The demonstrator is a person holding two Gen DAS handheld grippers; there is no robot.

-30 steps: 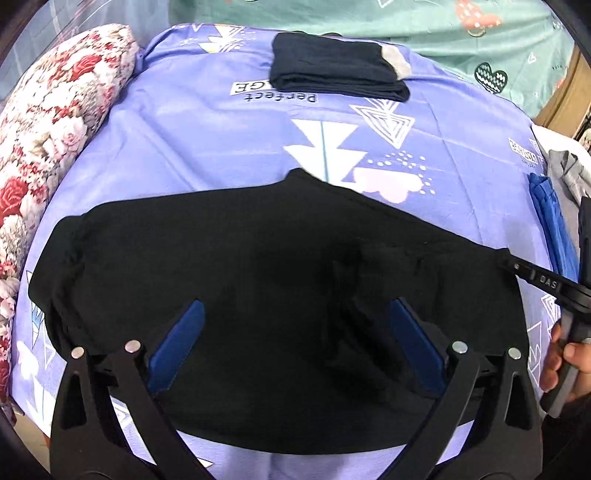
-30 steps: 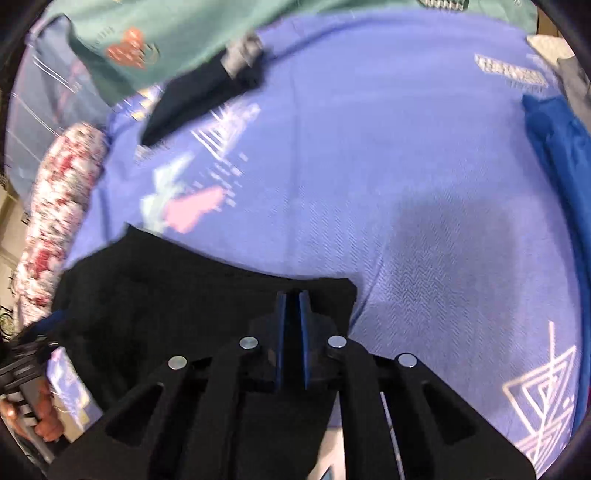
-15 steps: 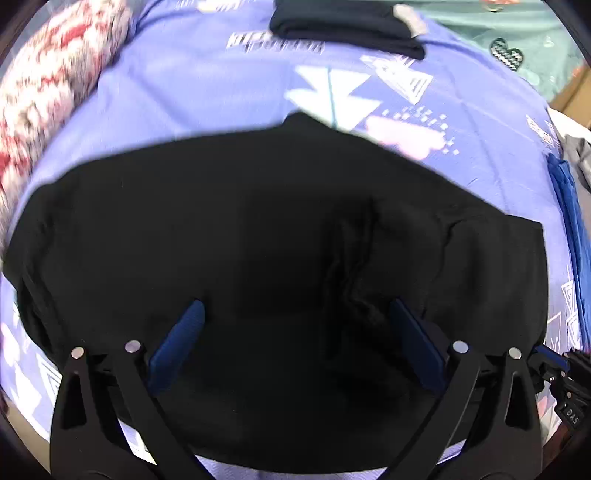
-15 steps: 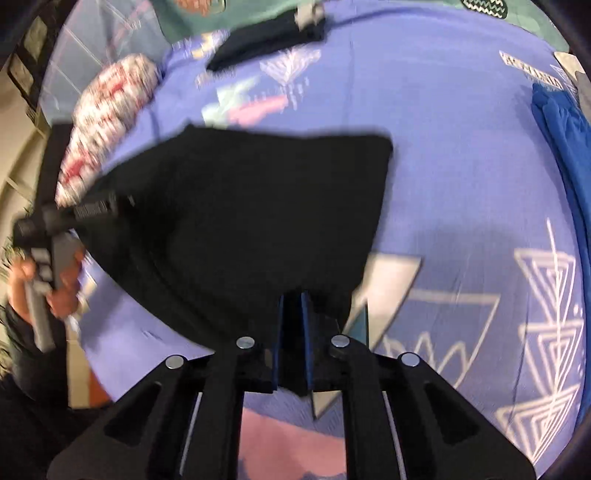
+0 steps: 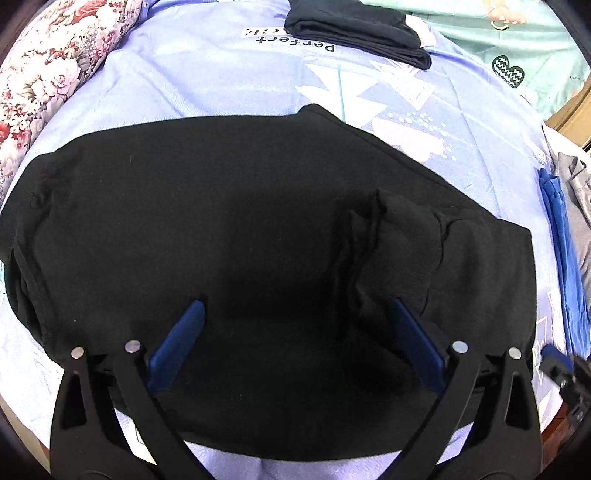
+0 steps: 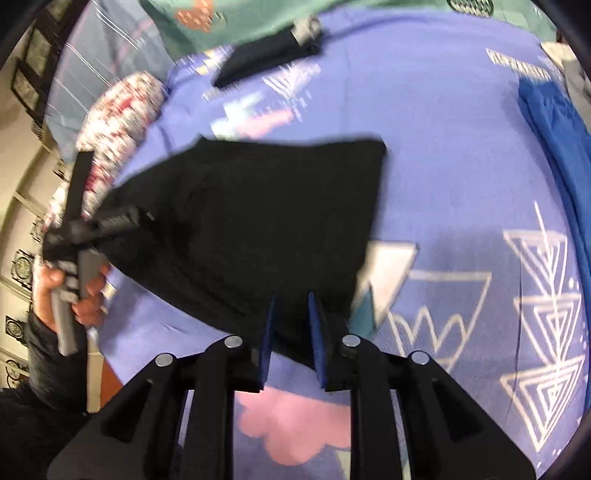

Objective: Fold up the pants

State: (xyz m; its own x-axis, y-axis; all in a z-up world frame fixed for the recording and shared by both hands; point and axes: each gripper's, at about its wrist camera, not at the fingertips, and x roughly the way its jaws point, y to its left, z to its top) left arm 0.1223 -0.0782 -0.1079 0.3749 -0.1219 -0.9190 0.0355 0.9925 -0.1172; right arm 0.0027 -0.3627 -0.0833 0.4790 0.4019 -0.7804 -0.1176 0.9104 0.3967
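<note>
My right gripper (image 6: pixel 291 325) has just parted its jaws, letting go the black pants (image 5: pixel 258 240) at their five o'clock corner. They lie flat on the purple bedsheet (image 5: pixel 221 81). My left gripper (image 5: pixel 295 339) hovers wide apart; the fold looks set.

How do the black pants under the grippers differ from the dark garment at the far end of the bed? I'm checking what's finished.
The black pants lie spread wide with a rumpled ridge right of the middle; the dark garment is a compact, neatly stacked bundle. The pants sit beneath the open left gripper; the bundle lies alone. Both rest on the purple sheet.
</note>
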